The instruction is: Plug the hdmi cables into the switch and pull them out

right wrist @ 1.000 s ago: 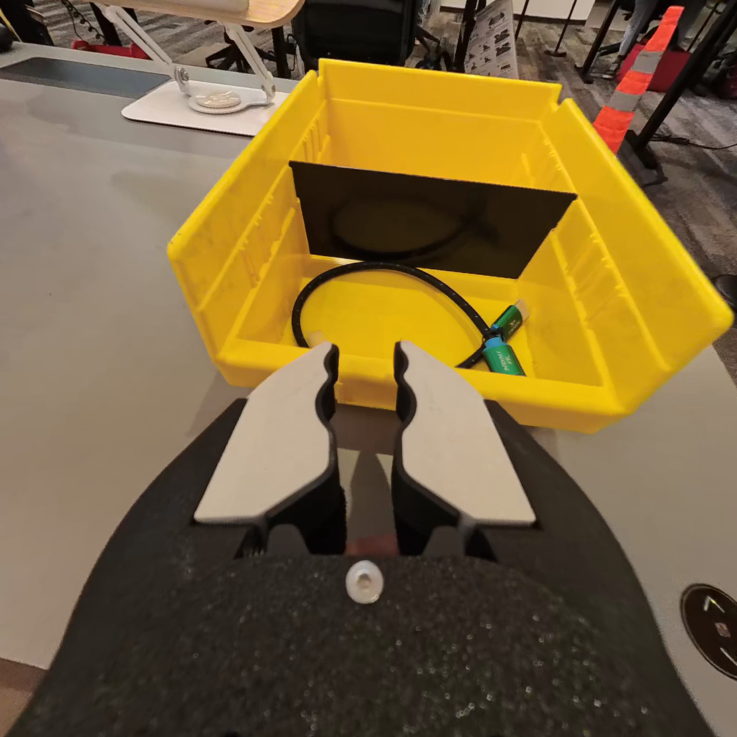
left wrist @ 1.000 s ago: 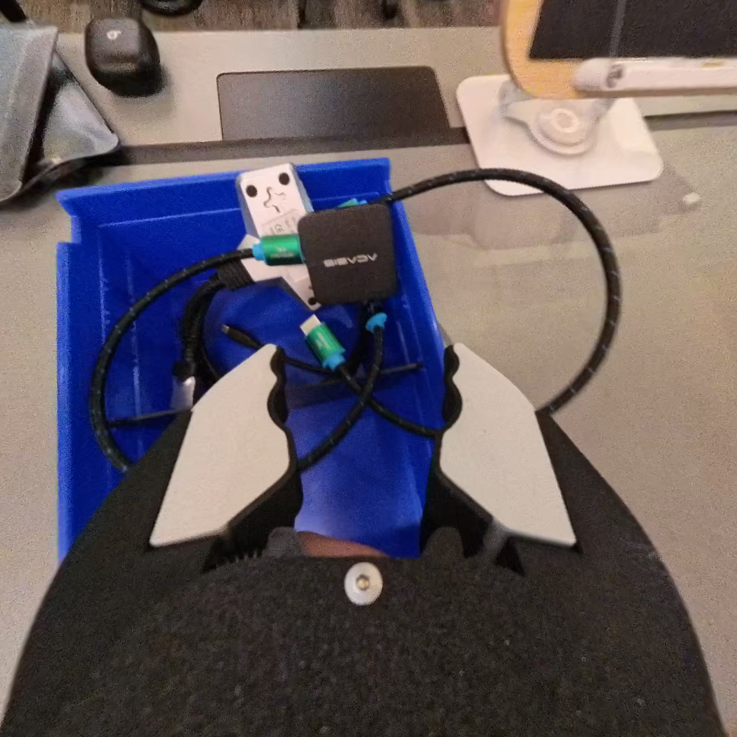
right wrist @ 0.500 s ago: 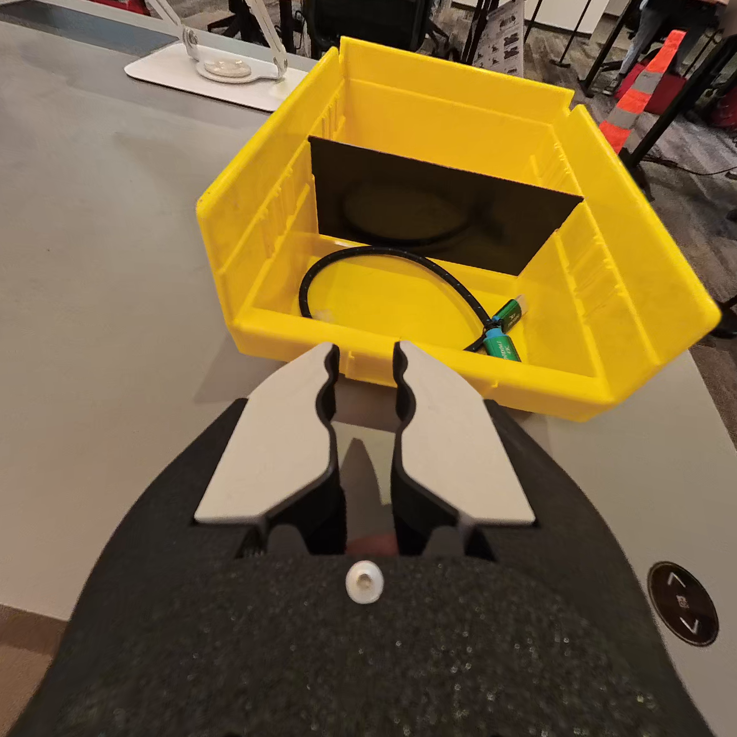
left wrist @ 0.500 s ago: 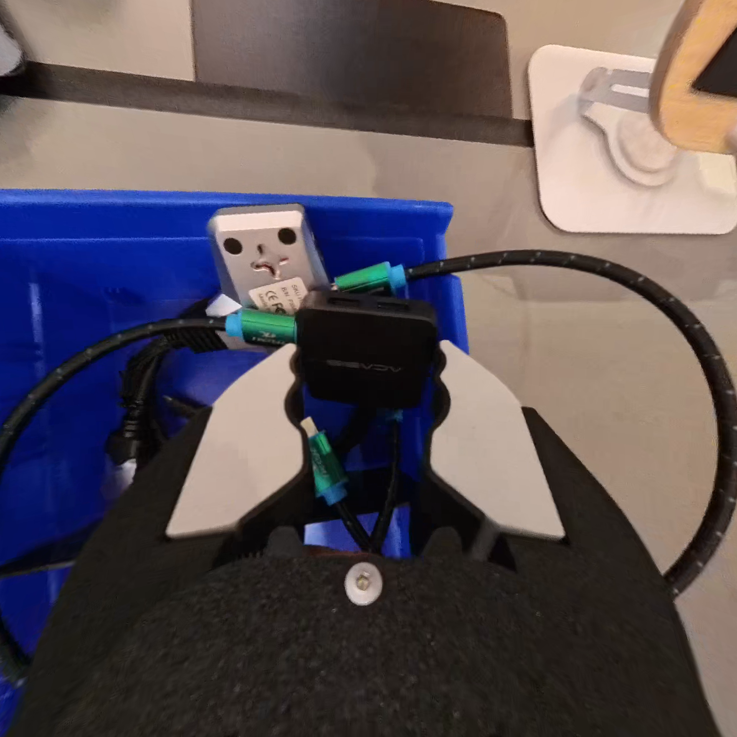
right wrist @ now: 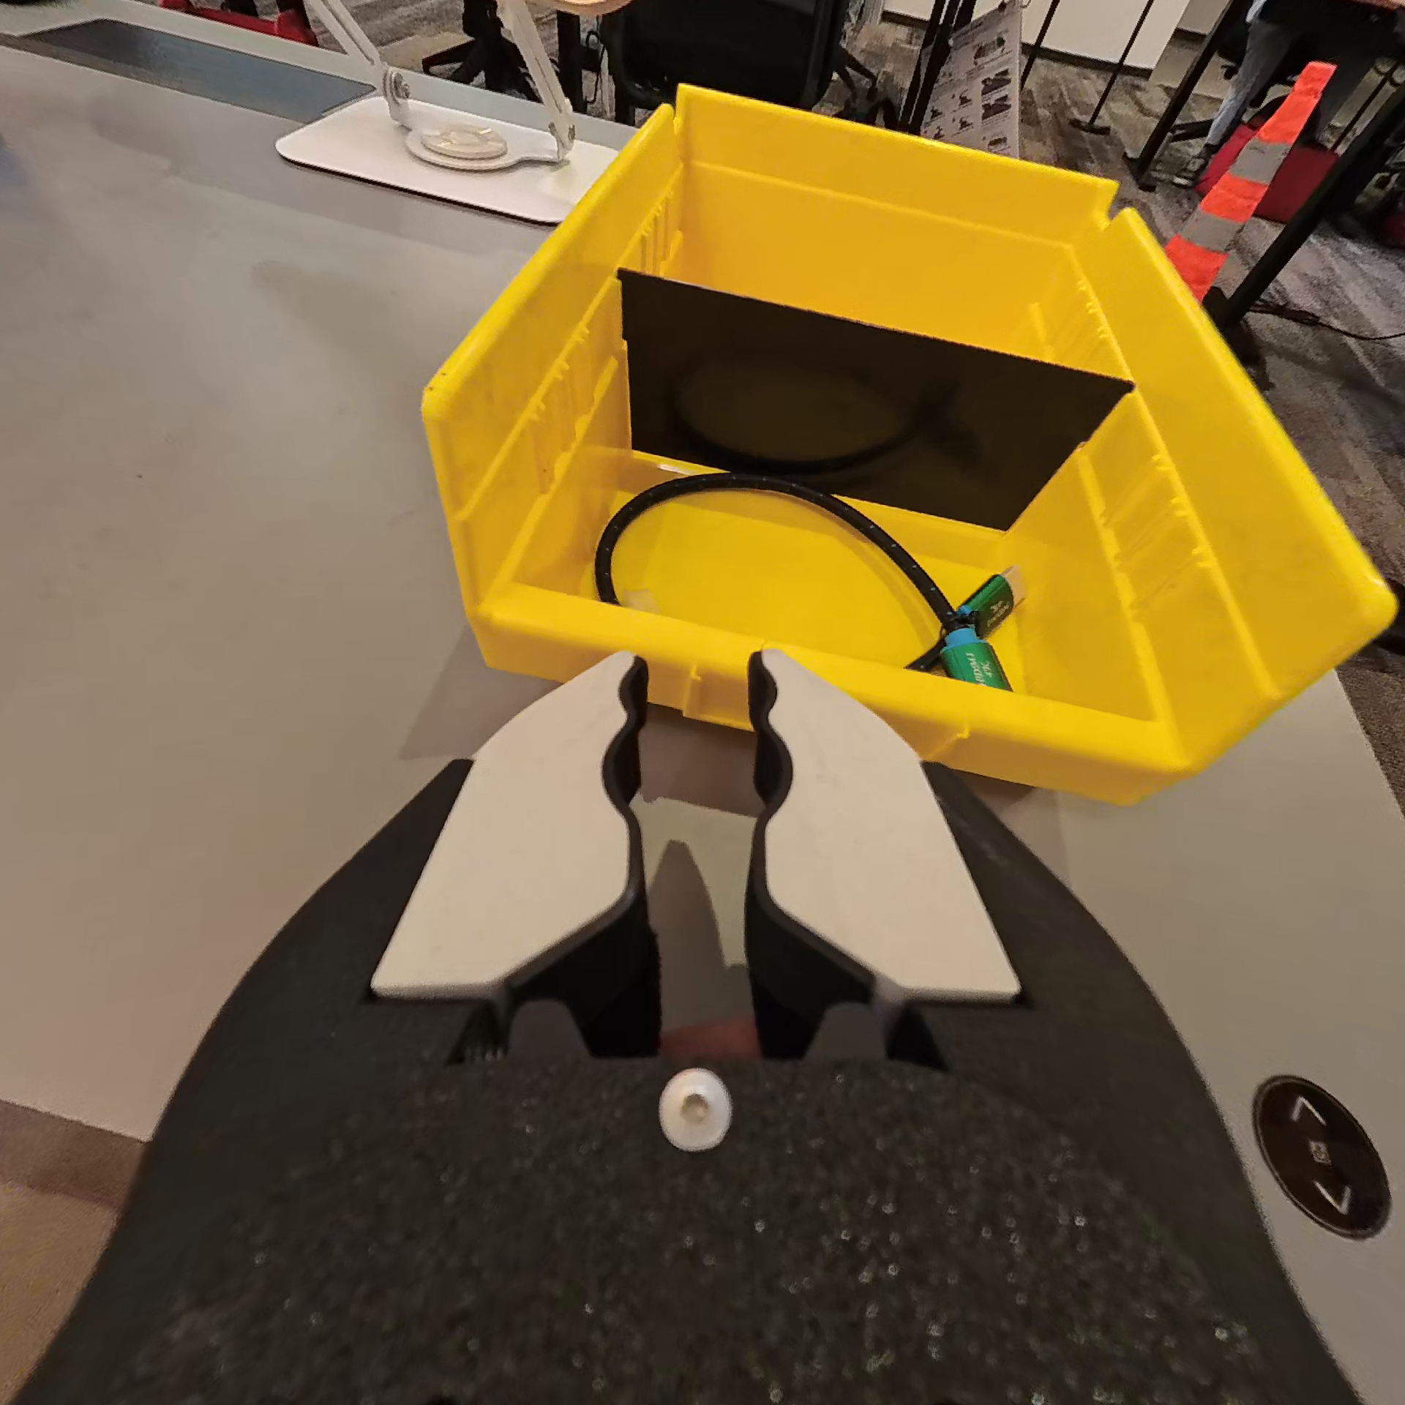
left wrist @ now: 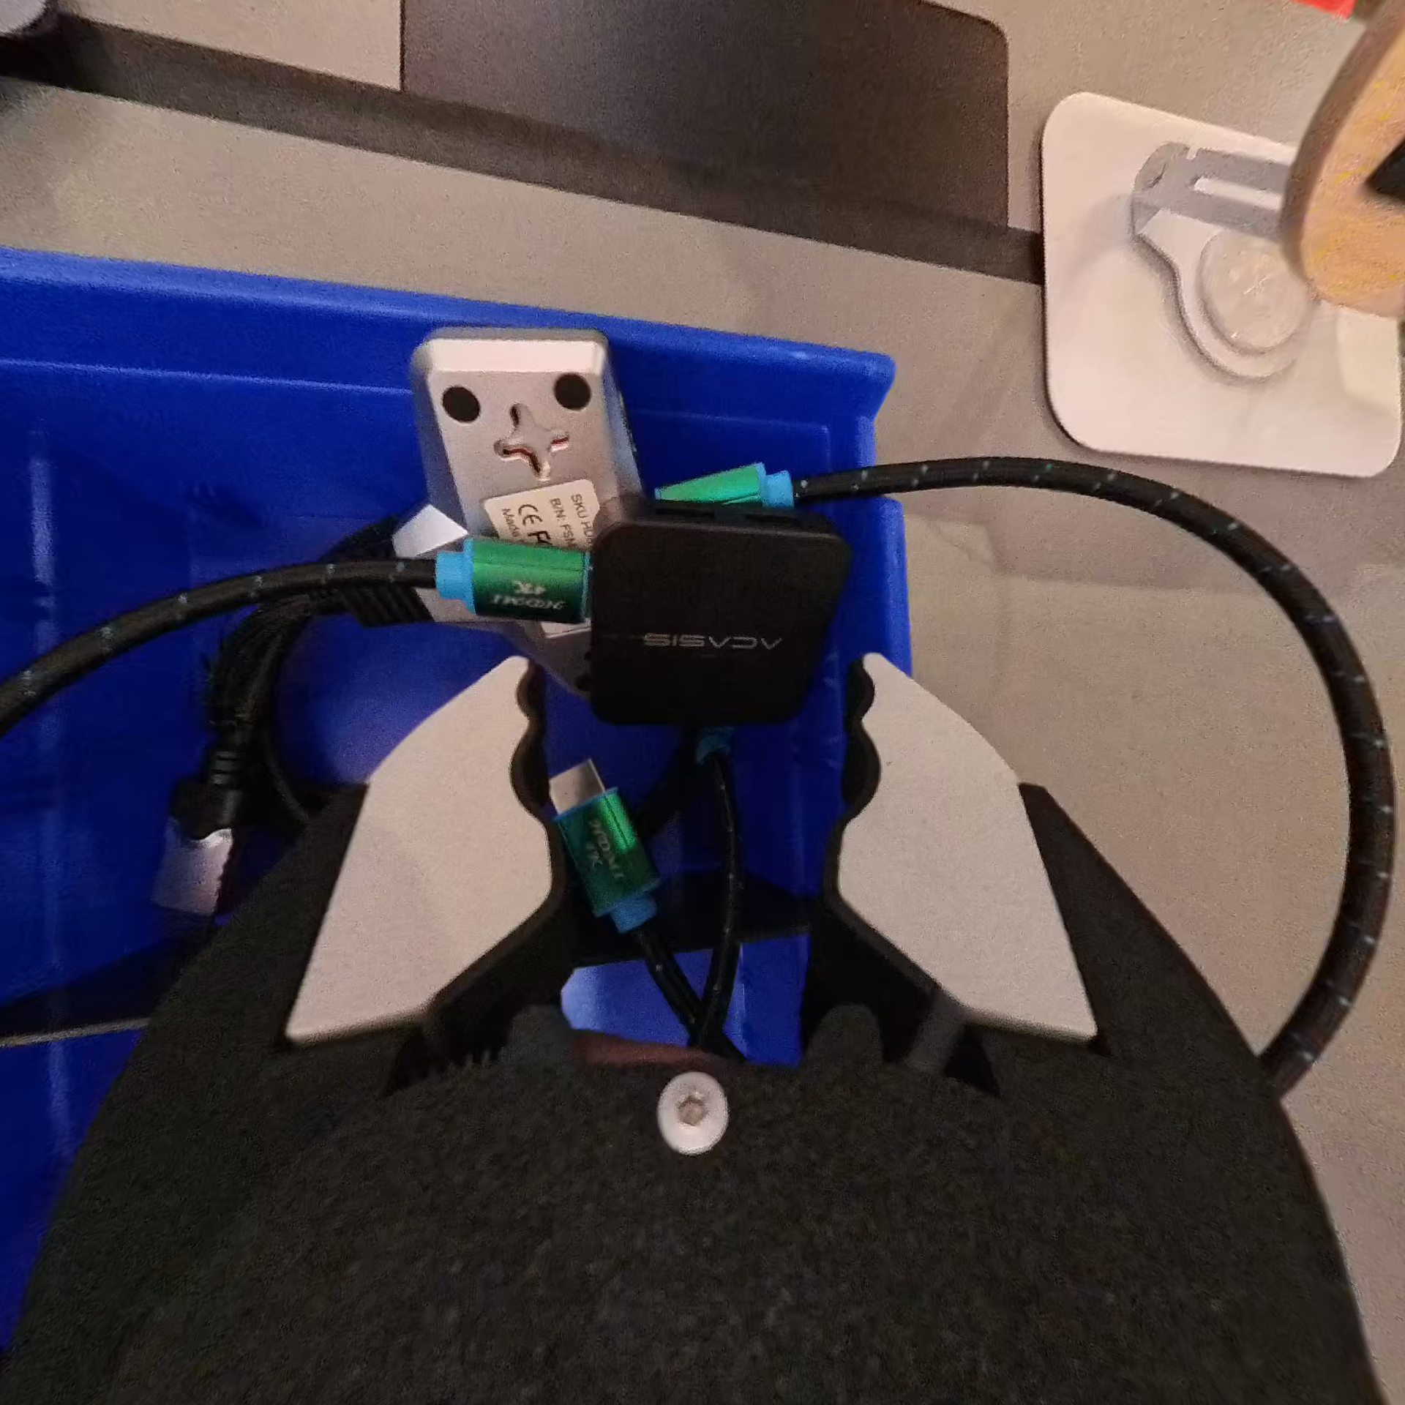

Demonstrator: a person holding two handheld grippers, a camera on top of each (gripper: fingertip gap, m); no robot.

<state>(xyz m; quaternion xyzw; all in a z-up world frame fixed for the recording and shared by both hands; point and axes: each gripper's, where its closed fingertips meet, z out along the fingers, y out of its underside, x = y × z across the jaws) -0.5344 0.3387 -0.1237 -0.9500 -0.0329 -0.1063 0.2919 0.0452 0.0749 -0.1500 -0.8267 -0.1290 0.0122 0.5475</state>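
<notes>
In the left wrist view a black square switch (left wrist: 718, 620) lies in a blue bin (left wrist: 228, 342). One green HDMI plug (left wrist: 524, 581) sits in its left side, another (left wrist: 722, 486) is at its far edge, and a cable (left wrist: 718, 806) leaves its near edge. A loose green plug (left wrist: 604, 851) lies between my fingers. My left gripper (left wrist: 693, 669) is open wide, its tips beside the switch's near corners with a gap on each side. My right gripper (right wrist: 696, 661) is open a little and empty, just before a yellow bin (right wrist: 1064, 730) that holds a black HDMI cable (right wrist: 760, 486) with green plugs (right wrist: 977, 661).
A silver box (left wrist: 517, 426) and dark cables (left wrist: 243, 684) share the blue bin. A thick braided cable (left wrist: 1292, 646) loops out over the grey table. A white stand base (left wrist: 1186, 304) stands far right. A black divider (right wrist: 874, 395) splits the yellow bin. A round button panel (right wrist: 1319, 1156) sits in the table. Tip to tip, the grippers are about 65 cm apart.
My left gripper moved forward over the blue bin to the switch; its jaws narrowed around the switch half a second ago and have widened again. The right gripper shifted only slightly, jaws unchanged.
</notes>
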